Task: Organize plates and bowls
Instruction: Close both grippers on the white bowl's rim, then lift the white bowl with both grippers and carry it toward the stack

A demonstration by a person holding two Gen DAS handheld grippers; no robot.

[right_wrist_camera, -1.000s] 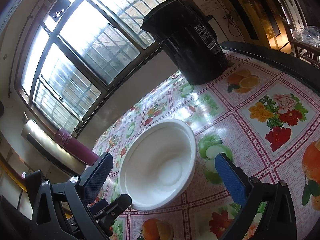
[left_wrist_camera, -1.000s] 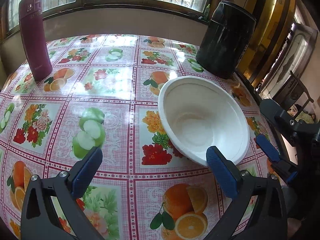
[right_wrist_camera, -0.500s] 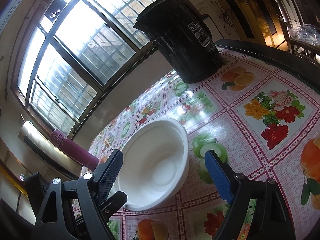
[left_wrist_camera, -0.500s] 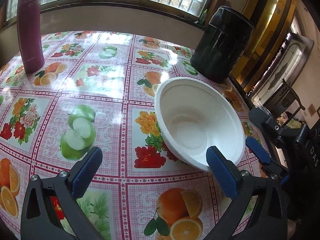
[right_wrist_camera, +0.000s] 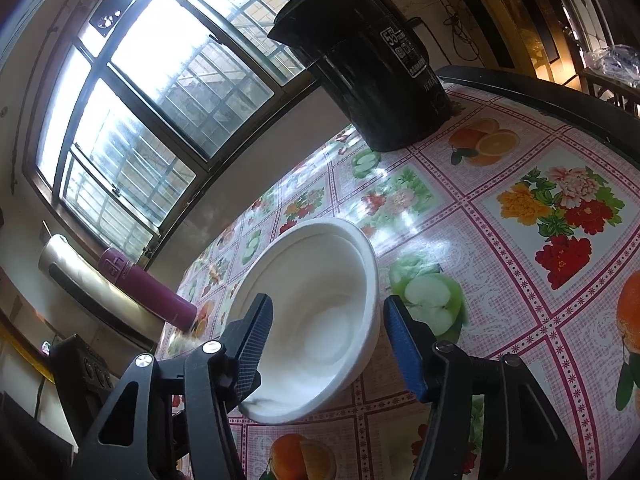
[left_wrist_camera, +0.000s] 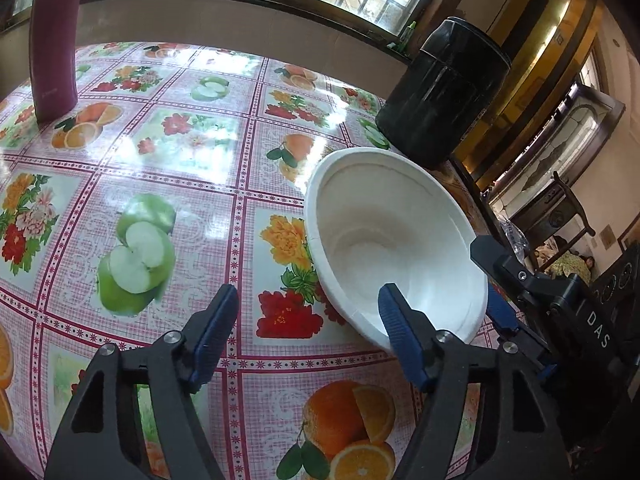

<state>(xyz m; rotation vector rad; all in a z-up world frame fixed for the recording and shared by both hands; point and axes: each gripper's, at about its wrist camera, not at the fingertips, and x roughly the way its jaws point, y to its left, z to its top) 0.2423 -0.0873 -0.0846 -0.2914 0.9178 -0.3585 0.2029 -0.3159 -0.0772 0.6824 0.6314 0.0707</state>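
Observation:
A white bowl [left_wrist_camera: 394, 240] stands on the fruit-print tablecloth [left_wrist_camera: 180, 160]; it also shows in the right wrist view [right_wrist_camera: 316, 312]. My left gripper [left_wrist_camera: 308, 336] is open, its jaws partly narrowed, with its right finger in front of the bowl's near rim. My right gripper [right_wrist_camera: 328, 344] is open, its jaws partly narrowed, straddling the bowl's near right rim: one finger over the bowl's inside, the other outside. I cannot tell whether either gripper touches the bowl. The right gripper also shows in the left wrist view [left_wrist_camera: 504, 312] at the bowl's right side.
A black kettle [left_wrist_camera: 444, 92] stands behind the bowl near the table's right edge; it shows in the right wrist view [right_wrist_camera: 372, 64] too. A maroon flask [left_wrist_camera: 56, 36] stands at the far left. Windows run along the back wall.
Both grippers have narrowed their jaws and moved closer to the bowl. The right gripper now straddles the bowl's rim. The bowl has stayed in place.

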